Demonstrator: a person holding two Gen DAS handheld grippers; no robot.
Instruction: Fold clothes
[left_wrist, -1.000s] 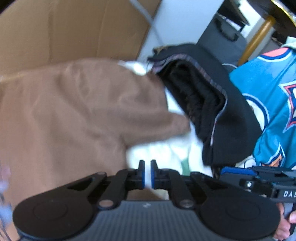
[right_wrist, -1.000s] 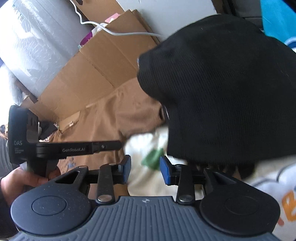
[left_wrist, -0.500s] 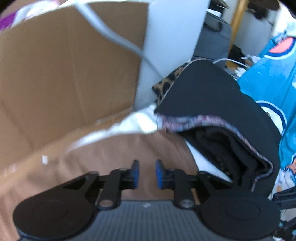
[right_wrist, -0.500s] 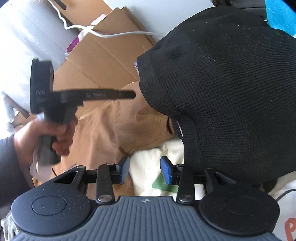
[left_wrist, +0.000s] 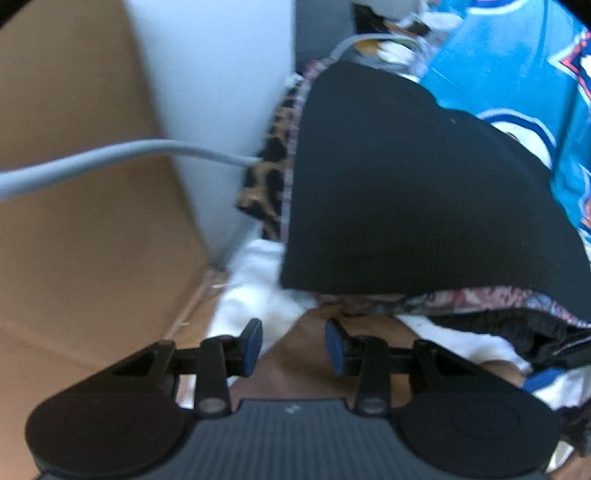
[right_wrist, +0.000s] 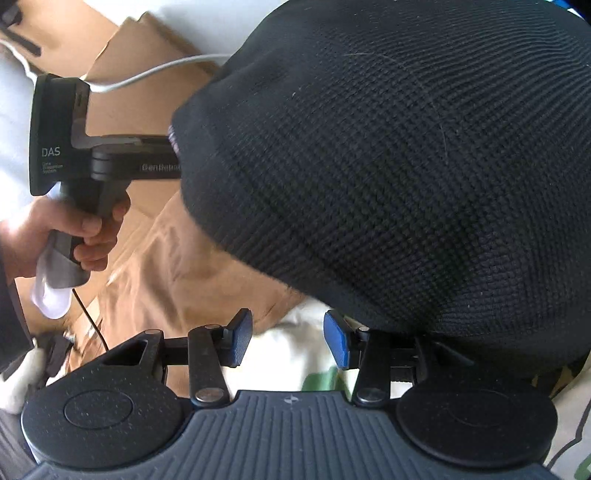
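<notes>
Left tool (left_wrist: 293, 345) wider, both tools empty.

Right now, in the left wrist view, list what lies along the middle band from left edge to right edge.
Cardboard panel → grey cable → white wall → leopard-print fabric → black knit garment → blue printed jersey.

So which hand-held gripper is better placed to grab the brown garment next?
Probably the left hand-held gripper: it is open with the brown garment directly between its fingers. The right hand-held gripper, also open, faces white fabric beside the black knit.
</notes>
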